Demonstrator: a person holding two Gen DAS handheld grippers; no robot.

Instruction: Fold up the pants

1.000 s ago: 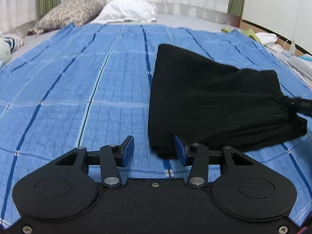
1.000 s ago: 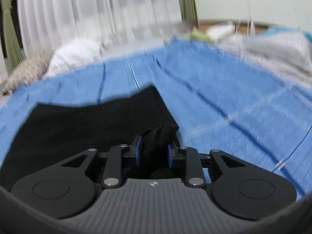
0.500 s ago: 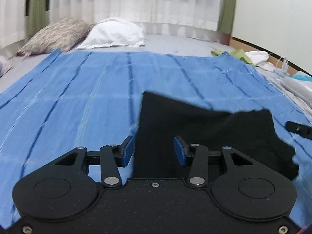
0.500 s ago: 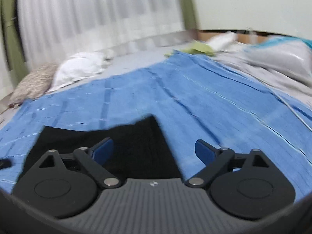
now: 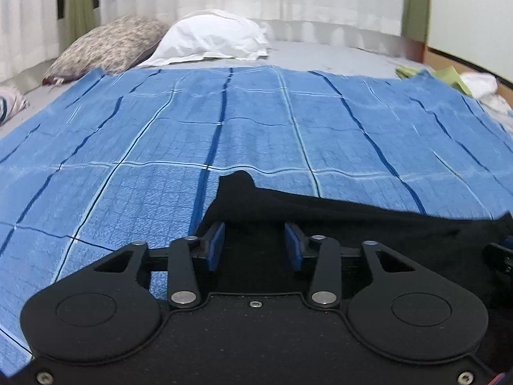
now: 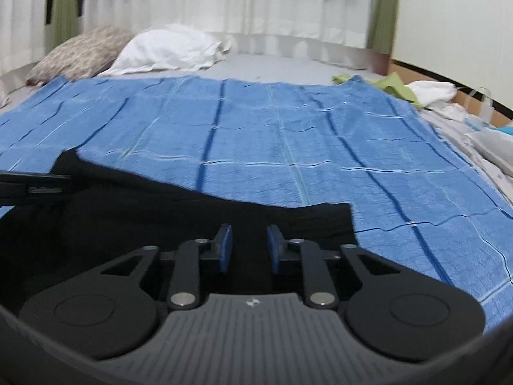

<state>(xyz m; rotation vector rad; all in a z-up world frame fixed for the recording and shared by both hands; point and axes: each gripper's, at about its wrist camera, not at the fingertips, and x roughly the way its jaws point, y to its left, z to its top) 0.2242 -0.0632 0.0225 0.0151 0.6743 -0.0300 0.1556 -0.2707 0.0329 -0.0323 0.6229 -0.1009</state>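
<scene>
Black pants (image 5: pixel 368 224) lie in a flat bundle on a blue checked blanket (image 5: pixel 256 134), low in both views. My left gripper (image 5: pixel 255 243) hangs over the pants' left end, near their raised corner. Its blue pads stand apart and are opening a little, with only dark cloth showing beneath the gap. My right gripper (image 6: pixel 248 245) is over the right end of the pants (image 6: pixel 144 205), just inside their right edge. Its jaws are closing, a narrow gap is left, and I see no cloth pinched in it. The left gripper's finger (image 6: pixel 35 189) shows at the left edge of the right wrist view.
A white pillow (image 5: pixel 211 41) and a patterned pillow (image 5: pixel 105 45) lie at the head of the bed under white curtains. Green cloth (image 6: pixel 384 86), white clothes (image 6: pixel 433 91) and plastic bags are piled along the right side. Bare blue blanket stretches beyond the pants.
Both grippers have come in over the pants, which now fill the bottom of each view. The right gripper let go of the bunched cloth, opened wide, then narrowed again. The left jaws look the same.
</scene>
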